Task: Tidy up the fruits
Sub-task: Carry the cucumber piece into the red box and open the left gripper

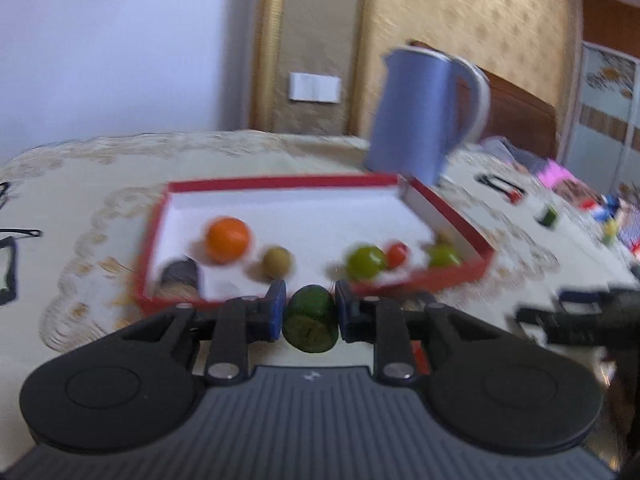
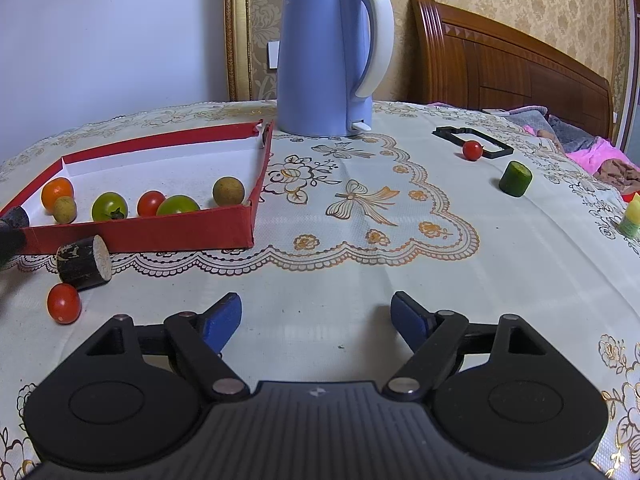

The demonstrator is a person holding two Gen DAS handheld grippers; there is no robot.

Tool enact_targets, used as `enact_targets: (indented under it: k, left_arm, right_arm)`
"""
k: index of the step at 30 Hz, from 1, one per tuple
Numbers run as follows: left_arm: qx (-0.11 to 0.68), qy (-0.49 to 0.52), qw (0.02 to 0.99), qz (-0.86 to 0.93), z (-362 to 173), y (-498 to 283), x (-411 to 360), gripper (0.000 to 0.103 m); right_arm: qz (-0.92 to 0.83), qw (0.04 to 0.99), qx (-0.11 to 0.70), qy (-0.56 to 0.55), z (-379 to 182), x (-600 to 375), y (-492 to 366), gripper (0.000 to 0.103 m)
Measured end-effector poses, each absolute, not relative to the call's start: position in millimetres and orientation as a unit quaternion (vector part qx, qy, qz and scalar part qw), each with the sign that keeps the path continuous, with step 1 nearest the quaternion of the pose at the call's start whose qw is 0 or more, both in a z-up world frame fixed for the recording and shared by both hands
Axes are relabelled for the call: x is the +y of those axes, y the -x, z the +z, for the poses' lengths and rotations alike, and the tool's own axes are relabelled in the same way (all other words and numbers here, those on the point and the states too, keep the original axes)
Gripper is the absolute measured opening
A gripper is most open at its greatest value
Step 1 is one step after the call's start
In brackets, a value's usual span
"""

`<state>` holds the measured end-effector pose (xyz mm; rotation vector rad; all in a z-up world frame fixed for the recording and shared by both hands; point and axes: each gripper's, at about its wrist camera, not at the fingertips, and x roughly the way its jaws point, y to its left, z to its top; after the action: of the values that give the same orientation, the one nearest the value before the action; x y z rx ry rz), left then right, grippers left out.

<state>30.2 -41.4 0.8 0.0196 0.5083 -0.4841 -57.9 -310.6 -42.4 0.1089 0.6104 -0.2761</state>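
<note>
1. Cucumber chunk [image 1: 311, 318], dark green, cut face toward cam, sits clamped btwn the blue pads [image 1: 275, 312] of the left gripper [image 1: 310, 314]; jaws closed down to the chunk's width. It hangs just short of the red tray's [image 1: 460, 276] near wall, not yet over the white floor.
2. Already in tray: orange [image 1: 227, 239], brown longan [image 1: 277, 262], green tomato [image 1: 366, 261], small red tomato [image 1: 397, 254], 2nd green one [image 1: 443, 255] at the right corner.
3. Right gripper [image 2: 316, 320]: jaws spread wide, nothing held, low over bare cloth.
4. Still loose on the tablecloth [image 2: 360, 240]: red tomato [image 2: 63, 303] beside a dark cylinder piece [image 2: 83, 263] near the tray front; another red tomato [image 2: 472, 150] touching a black frame [image 2: 472, 142]; 2nd cucumber piece [image 2: 515, 179] far right; yellow-green bit [image 2: 631, 216] at the edge.
5. Risks (my read): left view is smeared w/ motion, so the hand seems to be moving fast — chunk is smooth + round, could twist out of the pads. Too low an approach and it clips the near wall, shoving the light tray. Dropped from height, it could knock the round fruit about.
6. Obstacles: blue kettle [image 2: 332, 52] stands right behind the tray's far corner; fruits crowd the near edge, so free floor is further back. A dark cylinder [image 1: 179, 276] fills the tray's near-left corner.
</note>
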Motion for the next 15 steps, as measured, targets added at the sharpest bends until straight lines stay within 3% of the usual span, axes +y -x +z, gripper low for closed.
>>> enact_targets:
  k: [15]
  left_arm:
    - [0.285,-0.03,0.946,-0.153,-19,-103,-44,0.024]
  right_arm:
    - [-0.136,0.943,0.299,-0.052,-43,-310,58,0.082]
